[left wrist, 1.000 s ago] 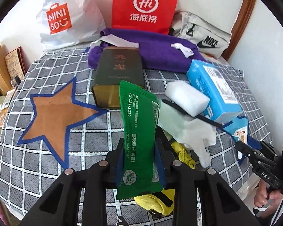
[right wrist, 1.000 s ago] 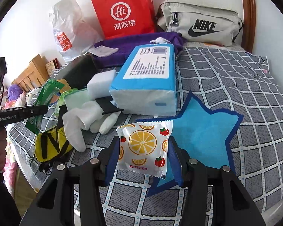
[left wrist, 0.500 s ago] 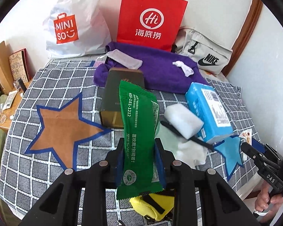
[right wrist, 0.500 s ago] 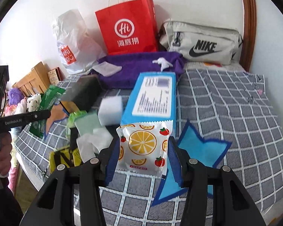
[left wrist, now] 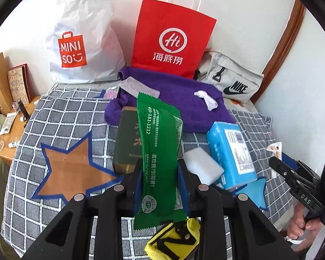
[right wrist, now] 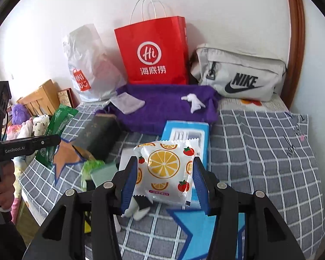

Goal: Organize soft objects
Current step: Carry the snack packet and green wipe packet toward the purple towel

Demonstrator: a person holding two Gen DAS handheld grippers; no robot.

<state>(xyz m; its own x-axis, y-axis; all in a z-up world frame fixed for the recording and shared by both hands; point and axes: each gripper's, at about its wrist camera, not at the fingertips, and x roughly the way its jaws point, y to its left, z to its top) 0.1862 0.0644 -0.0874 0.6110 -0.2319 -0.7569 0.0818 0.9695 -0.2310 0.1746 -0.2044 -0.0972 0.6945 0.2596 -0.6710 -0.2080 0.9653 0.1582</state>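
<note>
My left gripper [left wrist: 160,169] is shut on a long green packet [left wrist: 159,151], held upright above the checked bedspread [left wrist: 60,117]. My right gripper [right wrist: 165,169] is shut on a white packet [right wrist: 165,169] printed with orange slices and strawberries. Below lie an orange star patch [left wrist: 73,169] and a blue star patch [right wrist: 197,225]. A blue tissue pack [left wrist: 231,151], a white sponge [left wrist: 202,168], a dark green box [left wrist: 127,143] and a yellow pouch [left wrist: 173,242] sit between them. From the right wrist view the green packet [right wrist: 58,127] shows at left in the left gripper [right wrist: 49,140].
A purple towel [left wrist: 173,95], a red paper bag [left wrist: 171,41], a white Miniso bag [left wrist: 82,43] and a grey Nike bag [left wrist: 231,78] line the wall. A wooden side table [left wrist: 8,130] stands left of the bed. A person's hand [left wrist: 301,225] grips the right tool.
Both grippers have risen with their packets, so the bed and its objects look smaller and farther below. The grips are unchanged.
</note>
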